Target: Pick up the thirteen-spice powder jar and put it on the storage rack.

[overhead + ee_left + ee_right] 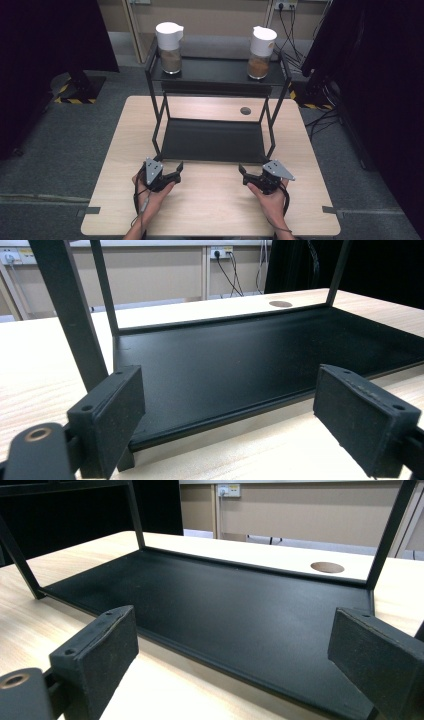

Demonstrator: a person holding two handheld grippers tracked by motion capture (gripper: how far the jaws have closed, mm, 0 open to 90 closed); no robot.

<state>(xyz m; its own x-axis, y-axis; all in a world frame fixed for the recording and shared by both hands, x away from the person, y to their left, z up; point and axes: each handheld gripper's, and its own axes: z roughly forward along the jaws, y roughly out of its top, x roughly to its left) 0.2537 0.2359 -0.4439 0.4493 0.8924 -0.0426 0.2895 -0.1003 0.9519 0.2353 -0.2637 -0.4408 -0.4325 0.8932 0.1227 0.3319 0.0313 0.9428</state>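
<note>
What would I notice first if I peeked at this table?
Probably the black two-level rack standing in the middle of the wooden table, with two white-lidded jars of brown stuff on its top shelf, the left jar and the right jar. Nearer the person, the left gripper and right gripper rest open, facing the rack's bare bottom shelf.

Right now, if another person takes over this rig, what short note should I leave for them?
Left gripper: open, holding nothing, resting low on the table before the rack's front left corner.
Right gripper: open, holding nothing, before the front right corner.
Black rack: lower shelf bare. Top shelf carries two white-lidded jars of brown powder, left jar and right jar.
Done: nothing visible yet; both jars untouched.
Left: probably reach up for the jars, one per gripper.
</note>
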